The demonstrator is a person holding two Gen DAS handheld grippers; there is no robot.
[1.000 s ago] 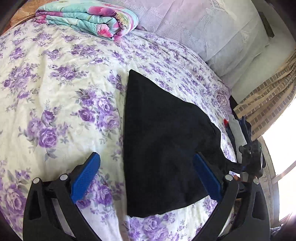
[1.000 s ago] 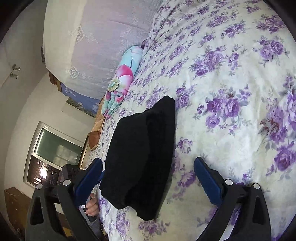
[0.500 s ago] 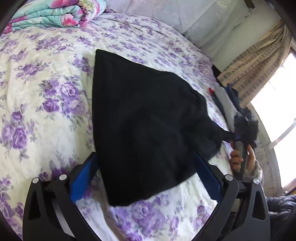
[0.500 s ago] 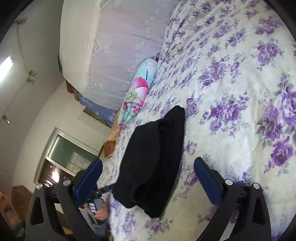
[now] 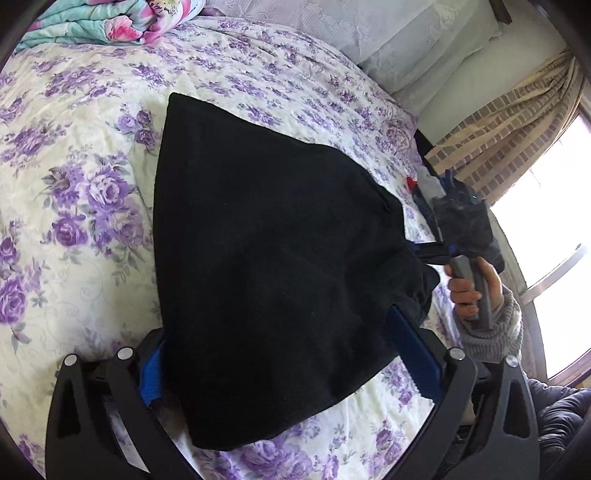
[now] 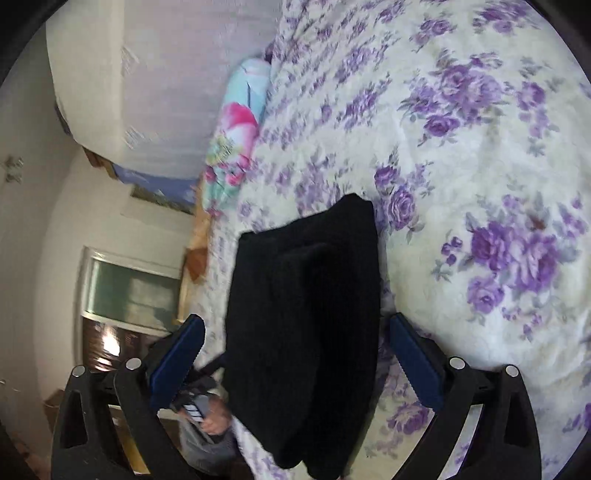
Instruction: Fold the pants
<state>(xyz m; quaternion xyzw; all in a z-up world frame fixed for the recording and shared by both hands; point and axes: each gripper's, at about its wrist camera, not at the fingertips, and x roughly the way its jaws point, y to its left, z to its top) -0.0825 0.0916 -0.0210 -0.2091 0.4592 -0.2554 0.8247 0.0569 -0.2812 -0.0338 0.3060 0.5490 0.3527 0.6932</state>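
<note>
Folded black fleece pants (image 5: 266,266) lying on the purple-flowered cream bedspread (image 5: 74,206), well short of the rolled turquoise floral quilt (image 5: 110,18) at the head. Left gripper (image 5: 291,354) spread wide, blue pads straddling the near edge of the pants, nothing pinched. Right gripper (image 6: 295,365) likewise spread in its own view, jaws either side of the near end. Seen from the left, right gripper at the pants' right corner; touching or gripping there, cannot tell. Long axis running away from both tongs toward the quilt. Probably a fold along that axis next, both hands about equally near.
</note>
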